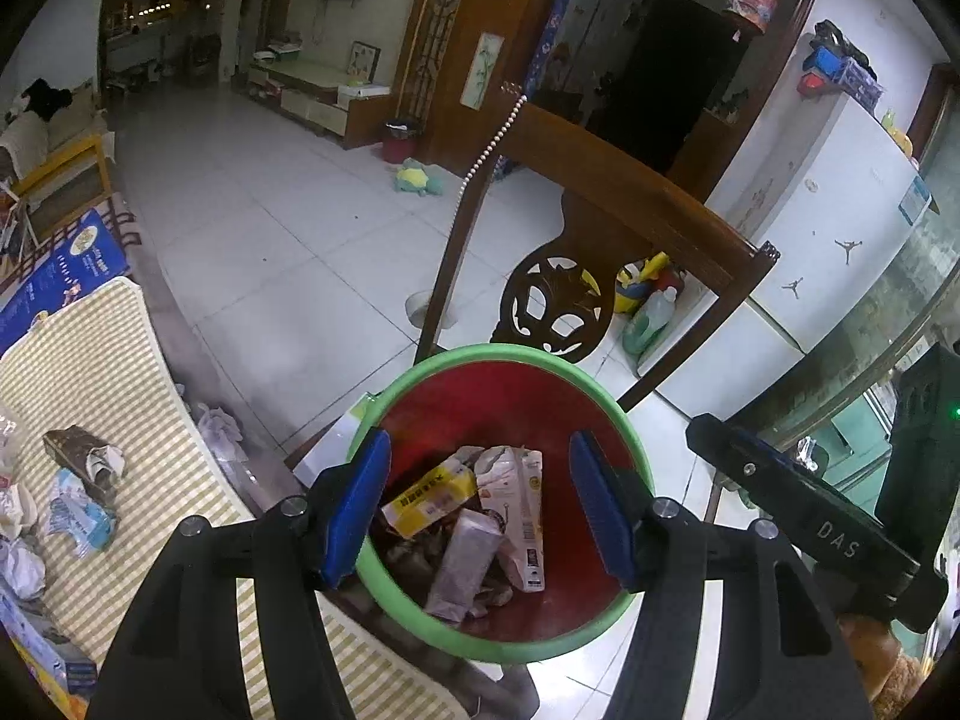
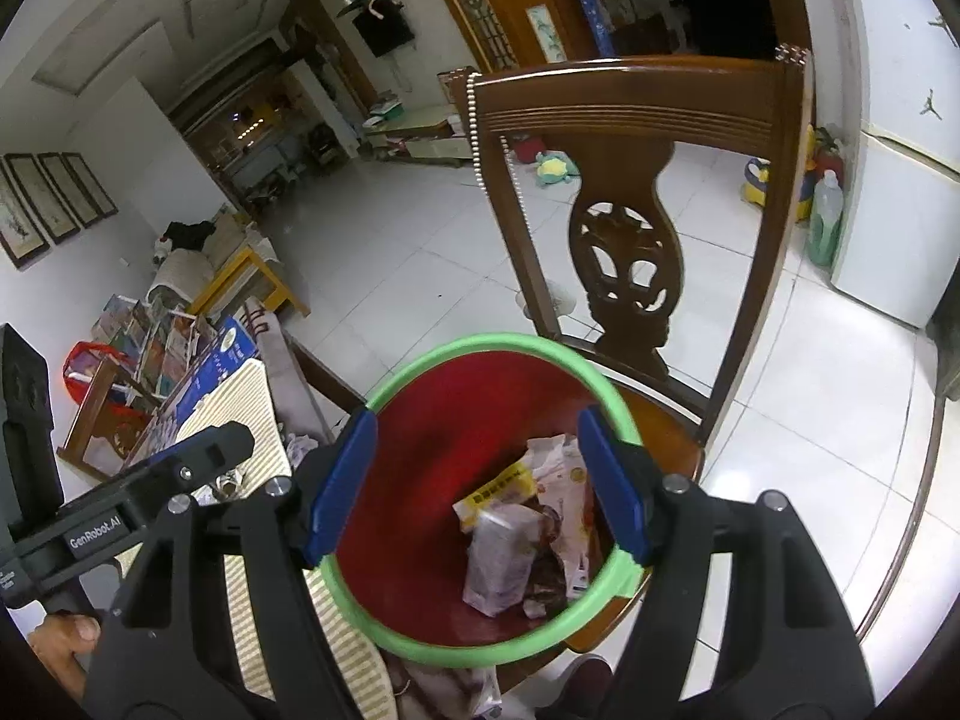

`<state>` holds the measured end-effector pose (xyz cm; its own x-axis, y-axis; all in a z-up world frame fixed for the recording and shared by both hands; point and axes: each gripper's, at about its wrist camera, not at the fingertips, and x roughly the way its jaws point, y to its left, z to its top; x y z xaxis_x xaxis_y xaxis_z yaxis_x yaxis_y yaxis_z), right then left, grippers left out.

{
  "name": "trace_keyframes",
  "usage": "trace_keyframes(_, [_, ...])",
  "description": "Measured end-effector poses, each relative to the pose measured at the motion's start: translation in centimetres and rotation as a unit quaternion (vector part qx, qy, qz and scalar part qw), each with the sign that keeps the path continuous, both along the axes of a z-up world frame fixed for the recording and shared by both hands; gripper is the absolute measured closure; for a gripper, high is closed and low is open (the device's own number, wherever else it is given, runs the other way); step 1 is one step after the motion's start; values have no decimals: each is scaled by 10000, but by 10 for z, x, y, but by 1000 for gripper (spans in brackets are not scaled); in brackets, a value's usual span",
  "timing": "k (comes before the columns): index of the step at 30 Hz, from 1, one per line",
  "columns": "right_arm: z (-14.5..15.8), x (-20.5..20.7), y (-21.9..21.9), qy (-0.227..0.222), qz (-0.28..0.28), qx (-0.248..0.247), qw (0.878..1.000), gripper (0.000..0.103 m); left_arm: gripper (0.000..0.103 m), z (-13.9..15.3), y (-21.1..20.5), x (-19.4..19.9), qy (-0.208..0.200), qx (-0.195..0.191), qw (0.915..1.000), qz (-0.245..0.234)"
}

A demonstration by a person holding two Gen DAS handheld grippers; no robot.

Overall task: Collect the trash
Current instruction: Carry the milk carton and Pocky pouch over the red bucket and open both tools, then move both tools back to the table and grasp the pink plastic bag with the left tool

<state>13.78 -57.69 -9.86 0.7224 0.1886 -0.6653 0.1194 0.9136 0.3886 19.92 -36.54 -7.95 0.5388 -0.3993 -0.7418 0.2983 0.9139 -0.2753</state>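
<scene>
Several pieces of trash lie at the bottom of the red bin (image 1: 498,414): we make out a yellow-and-white box (image 1: 427,499), a greyish wrapped packet (image 1: 465,564) leaning across it, and a white carton (image 1: 528,516) printed with a barcode, all heaped together toward the near side. We see the same heap in the right wrist view, with the yellow box (image 2: 504,489) on top and the grey packet (image 2: 501,558) in front. Our bin has a green rim (image 1: 396,387) and stands on the seat of a carved wooden chair (image 2: 630,240), whose back rises just behind it with a string of beads (image 2: 477,138) hanging over one corner. Our left gripper (image 1: 480,510) hovers above the bin mouth with its blue pads (image 1: 354,510) about half spread and nothing between them; our right gripper (image 2: 480,486) hangs over the same opening, also partly spread and empty. Each gripper shows at the edge of the other's view, side by side. Left of the bin we have a table under a yellow-striped cloth (image 1: 120,372), where more rubbish waits: a brown crumpled carton (image 1: 81,456), a pale blue wrapper (image 1: 78,516) and crushed white paper (image 1: 18,564). Beyond, on the white tiled floor (image 1: 288,228), lies a green plush toy (image 1: 417,177), and a white fridge (image 1: 840,192) stands on the right.
</scene>
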Motion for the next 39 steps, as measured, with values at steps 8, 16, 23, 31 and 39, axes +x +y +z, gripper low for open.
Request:
trace_keyframes(8, [5,4,45,-16,455,-74,9989,36,44,7,46,-18,-78,-94,9990,434])
trace_keyframes(16, [7,2,114,5,1039,-212,9944,36,44,2,123,-44,15,-205,9937,1101])
trace_keyframes(23, [6,-6,185,59,1586,-336,9867,36,42,-9,208,-77,106,-227,9839,1768])
trace_keyframes(31, [-1,-23,264,230,2085,-427,9768,32,41,-48,337,-126,521,-128,9512,3040])
trace_keyframes(39, [-11,-43,344,379,2697,-543,9607,32,41,-112,444,-174,1453,-172,9103,3873])
